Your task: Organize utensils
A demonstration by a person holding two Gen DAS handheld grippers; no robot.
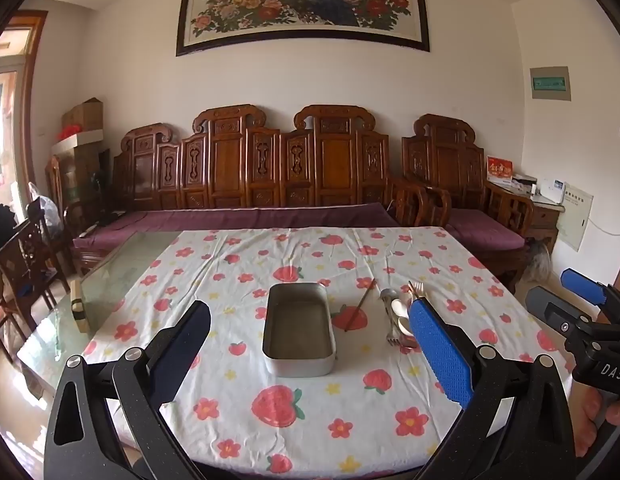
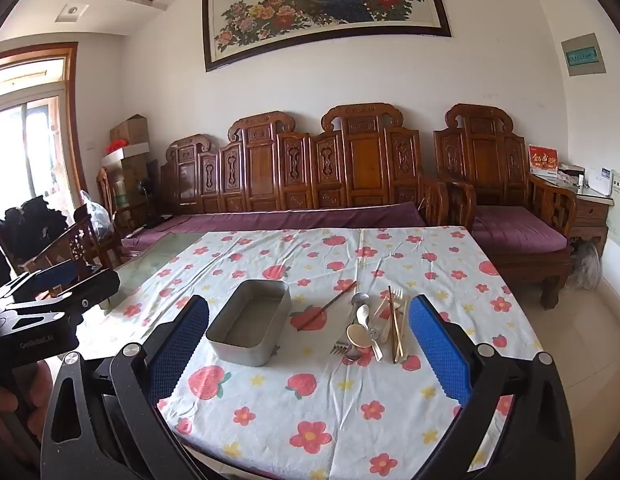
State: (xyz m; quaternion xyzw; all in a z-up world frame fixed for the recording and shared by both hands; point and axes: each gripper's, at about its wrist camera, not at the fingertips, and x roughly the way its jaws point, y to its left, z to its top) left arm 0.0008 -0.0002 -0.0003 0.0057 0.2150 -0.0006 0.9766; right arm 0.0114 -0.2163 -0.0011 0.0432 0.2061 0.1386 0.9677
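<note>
An empty grey metal tray (image 1: 299,356) (image 2: 246,350) stands on the strawberry-print tablecloth. To its right lies a dark chopstick (image 1: 360,305) (image 2: 327,306). Further right is a pile of utensils (image 1: 399,320) (image 2: 374,330): spoons, forks and light chopsticks. My left gripper (image 1: 310,354) is open and empty, held above the near table edge with the tray between its fingers in view. My right gripper (image 2: 310,350) is open and empty, held near the table's front, the pile just left of its right finger (image 2: 438,348). The right gripper also shows at the left wrist view's right edge (image 1: 582,304).
The tablecloth (image 1: 330,412) covers a glass table (image 1: 110,280) whose left part is bare. A small wooden block (image 1: 79,307) stands on the glass at left. A carved wooden sofa (image 1: 270,176) with purple cushions runs behind the table. Wooden chairs (image 1: 26,264) stand at left.
</note>
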